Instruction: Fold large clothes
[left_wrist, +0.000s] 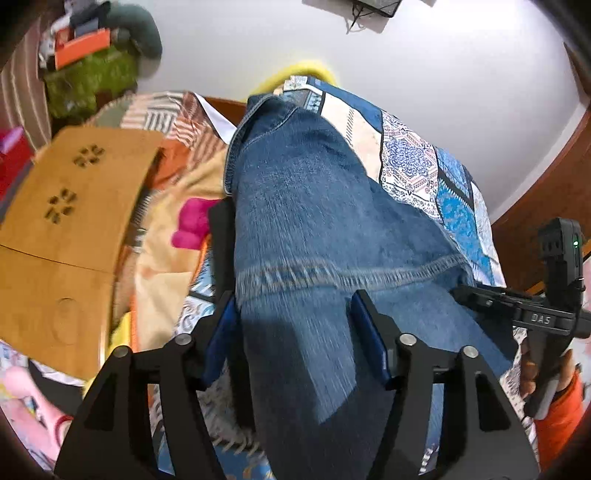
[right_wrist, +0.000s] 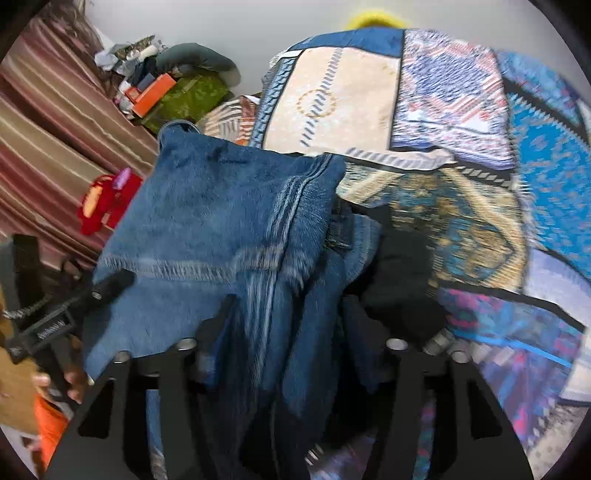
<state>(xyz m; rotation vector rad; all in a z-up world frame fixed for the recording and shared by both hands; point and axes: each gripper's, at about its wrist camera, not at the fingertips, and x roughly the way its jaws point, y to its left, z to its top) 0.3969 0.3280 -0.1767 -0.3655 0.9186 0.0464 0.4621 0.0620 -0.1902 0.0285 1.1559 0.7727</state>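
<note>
A pair of blue jeans (left_wrist: 314, 206) lies on a patchwork bedspread (left_wrist: 413, 162). In the left wrist view a denim leg runs between my left gripper's (left_wrist: 295, 314) blue-padded fingers; the jaws stand apart around the cloth. In the right wrist view bunched denim (right_wrist: 236, 221) fills the space between my right gripper's (right_wrist: 288, 317) fingers, which seem closed on it. The right gripper also shows at the right edge of the left wrist view (left_wrist: 491, 299), its tip on the denim. The left gripper's tip shows in the right wrist view (right_wrist: 110, 284) at the jeans' hem.
A wooden lap table (left_wrist: 66, 236) sits left of the jeans on a floral blanket (left_wrist: 173, 258). A striped curtain (right_wrist: 48, 155), a red bag (right_wrist: 107, 203) and a pile with an orange box (right_wrist: 151, 96) are at the left. A white wall (left_wrist: 406, 55) lies behind.
</note>
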